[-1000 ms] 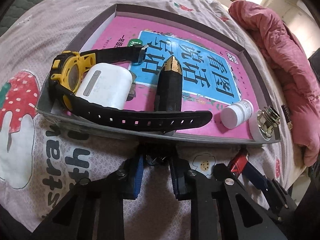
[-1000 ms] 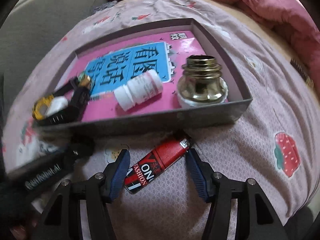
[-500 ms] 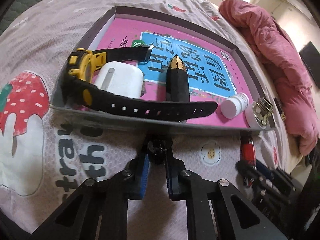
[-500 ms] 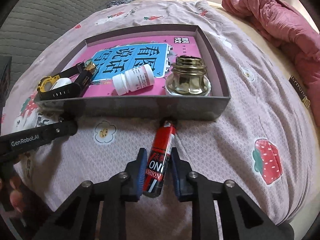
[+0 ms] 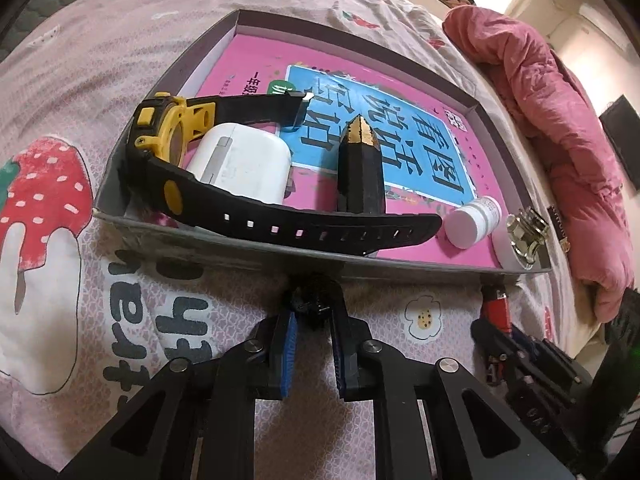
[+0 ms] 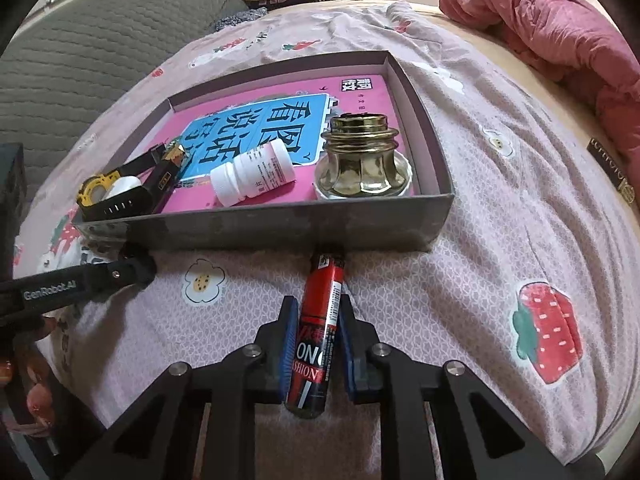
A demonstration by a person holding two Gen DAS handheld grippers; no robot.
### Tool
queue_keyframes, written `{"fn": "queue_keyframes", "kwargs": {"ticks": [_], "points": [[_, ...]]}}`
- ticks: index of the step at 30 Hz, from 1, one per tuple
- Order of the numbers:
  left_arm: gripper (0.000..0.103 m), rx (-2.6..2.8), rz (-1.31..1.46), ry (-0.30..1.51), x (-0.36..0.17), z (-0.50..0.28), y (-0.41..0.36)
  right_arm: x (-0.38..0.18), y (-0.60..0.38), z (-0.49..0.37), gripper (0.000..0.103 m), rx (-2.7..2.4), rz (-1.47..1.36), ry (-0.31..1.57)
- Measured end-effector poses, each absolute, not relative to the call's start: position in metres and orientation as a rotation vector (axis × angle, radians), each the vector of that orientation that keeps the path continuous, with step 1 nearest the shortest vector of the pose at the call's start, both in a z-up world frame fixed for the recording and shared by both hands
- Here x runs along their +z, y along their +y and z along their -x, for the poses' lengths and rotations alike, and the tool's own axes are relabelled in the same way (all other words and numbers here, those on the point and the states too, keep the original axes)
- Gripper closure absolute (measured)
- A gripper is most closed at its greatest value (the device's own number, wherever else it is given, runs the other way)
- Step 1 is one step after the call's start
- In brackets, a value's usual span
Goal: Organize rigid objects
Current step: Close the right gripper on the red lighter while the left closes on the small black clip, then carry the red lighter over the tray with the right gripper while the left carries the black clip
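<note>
both sets of fingers grip: left gripper point(image 5: 313, 322) clamps a small black object point(image 5: 310, 300), right gripper point(image 6: 316, 330) closing on the red tube point(image 6: 320, 320).

I had the left gripper point(image 5: 314, 316) angled steeply down, its blue-padded jaws drawn in tight on a small black clip point(image 5: 310, 300). My right gripper point(image 6: 318, 330) pointed down at much the same slant, its jaws closing on the red lighter point(image 6: 318, 320), the pads against its sides. Fingertips point(image 6: 38, 404) showed at the right view's left edge.

bedsheet point(image 6: 500, 248): pink, strawberry print | quilt point(image 6: 560, 36): pink, bunched | headboard point(image 6: 100, 40): grey
</note>
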State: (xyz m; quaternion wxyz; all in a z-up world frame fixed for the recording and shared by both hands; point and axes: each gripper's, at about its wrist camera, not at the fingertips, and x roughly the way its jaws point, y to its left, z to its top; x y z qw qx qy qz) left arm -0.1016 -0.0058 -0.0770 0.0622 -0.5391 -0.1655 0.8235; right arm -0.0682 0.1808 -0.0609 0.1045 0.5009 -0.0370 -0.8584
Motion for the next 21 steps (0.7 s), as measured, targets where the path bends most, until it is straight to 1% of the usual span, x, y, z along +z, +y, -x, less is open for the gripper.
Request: {"fn": "queue_keyframes", "kwargs": {"ticks": [1,4,9,16,21], "points": [[0.087,2.495,1.626,-0.486,-0.077,0.101,-0.005,-0.060,0.183,0.068,0.088,-2.524,-1.475,-0.126],[0.087,2.500,1.619,-0.467,-0.075,0.100,-0.004,-0.057,0.187,0.064,0.092,-2.509,-1.473,-0.149],[0.088,2.498,1.609,-0.408,-0.071,0.095,-0.002,-0.049,0.178,0.055,0.092,-2.484,-1.447,-0.099],[0.088,2.478,1.576,-0.442,-0.064,0.086,-0.009,-0.034,0.162,0.046,0.092,-2.479,-1.352,-0.009],[0.088,2.474,1.534,-0.460,-0.056,0.079,-0.009,-0.030,0.160,0.044,0.092,-2.478,-1.333,-0.010]]}}
